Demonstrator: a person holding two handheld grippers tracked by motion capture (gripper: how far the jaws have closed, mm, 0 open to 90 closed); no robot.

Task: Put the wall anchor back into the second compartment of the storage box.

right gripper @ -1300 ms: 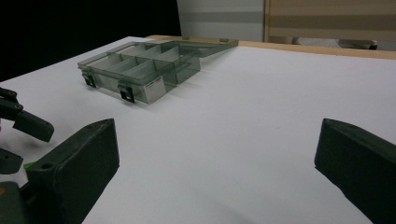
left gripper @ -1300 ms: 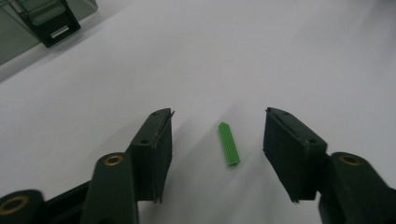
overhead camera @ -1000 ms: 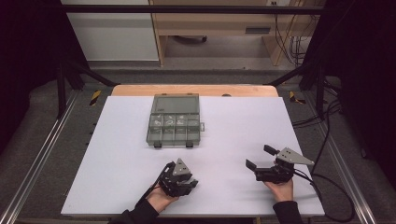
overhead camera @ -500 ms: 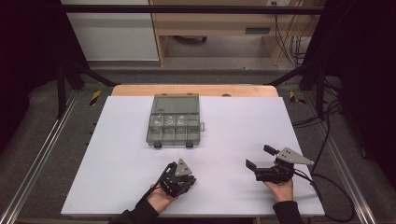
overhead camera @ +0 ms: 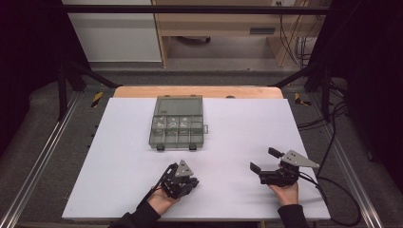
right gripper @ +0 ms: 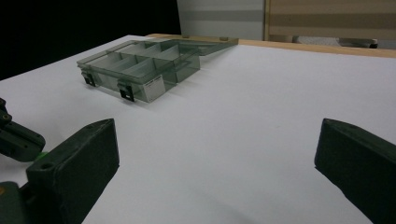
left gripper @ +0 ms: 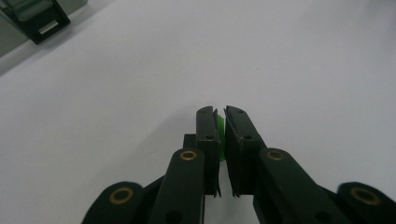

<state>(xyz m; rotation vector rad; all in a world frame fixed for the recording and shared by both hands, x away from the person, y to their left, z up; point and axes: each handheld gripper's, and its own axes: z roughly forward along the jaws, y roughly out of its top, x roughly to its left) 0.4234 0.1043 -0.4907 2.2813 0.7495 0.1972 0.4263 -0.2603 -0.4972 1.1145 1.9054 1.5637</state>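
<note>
Pinching a tiny green piece [left gripper: 220, 135] edge-on, the left gripper [left gripper: 219, 114] sits clamped low over the table [overhead camera: 119, 156] near the open organizer box [overhead camera: 177, 124], right gripper [overhead camera: 261, 159] wide and empty; looks light, stiff, slippery, so grip stays centred.

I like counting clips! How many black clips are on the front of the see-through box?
2. Both sit on the near edge of the see-through box: the left black clip and the right black clip. None looks hidden on that edge.
</note>
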